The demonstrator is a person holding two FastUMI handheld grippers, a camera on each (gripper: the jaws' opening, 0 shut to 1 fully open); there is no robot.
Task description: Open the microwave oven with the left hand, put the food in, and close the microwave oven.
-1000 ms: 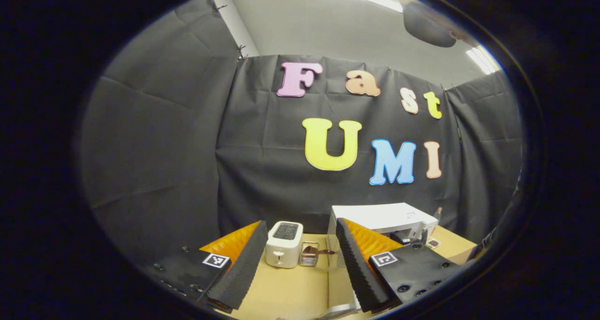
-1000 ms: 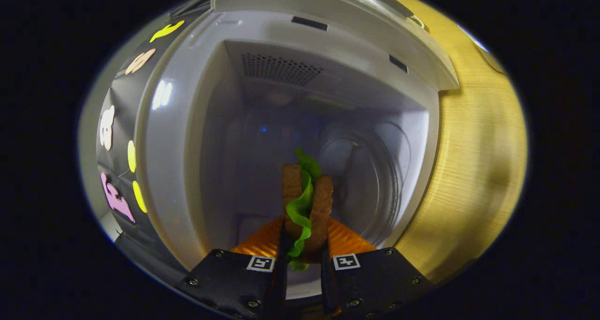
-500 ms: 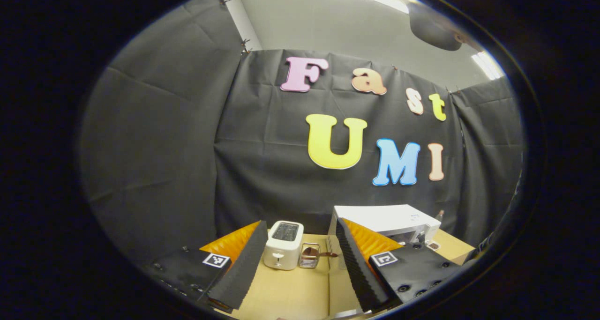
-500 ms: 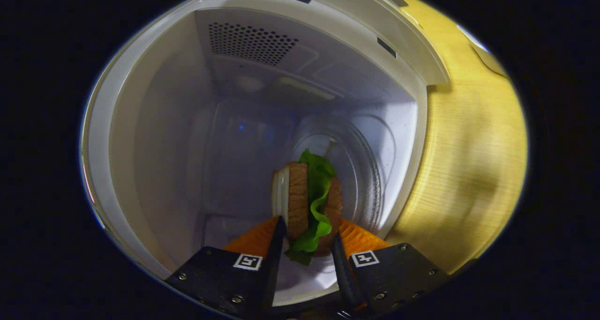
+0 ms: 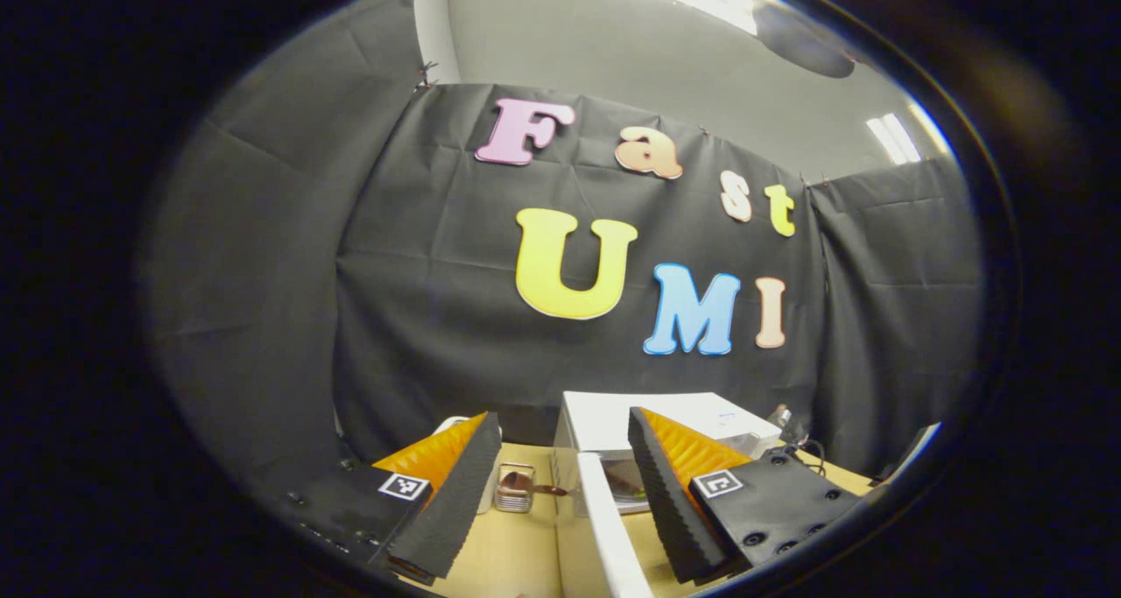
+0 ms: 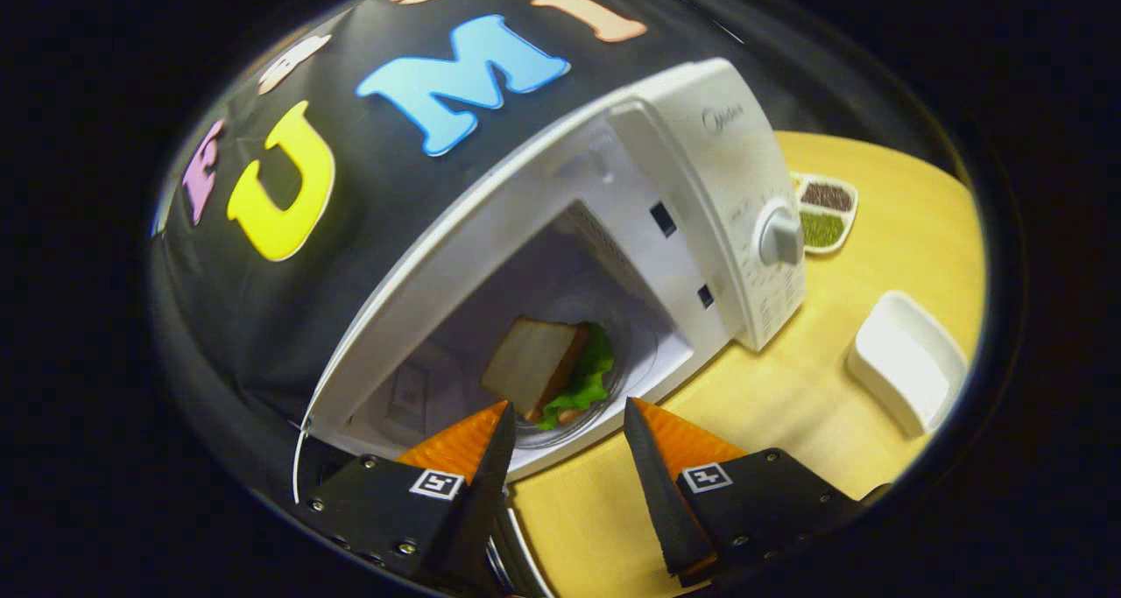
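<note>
The sandwich point(image 6: 547, 370) lies inside the microwave point(image 6: 613, 230), on the glass plate point(image 6: 604, 388) in the cavity, so the food step looks done and closing the door is what remains. The right tool point(image 6: 560, 440) hangs just outside the opening, jaws wide apart and empty, with the sandwich straight ahead and beyond its tips. The left tool point(image 5: 560, 458) is also wide and holds nothing. In the left gripper view the open door point(image 5: 604, 528) stands edge-on between its fingers, its long edge running from near to far toward the microwave point(image 5: 666, 418). The left tool seems nearer the door, and a push from the door's left side should swing it shut.
</note>
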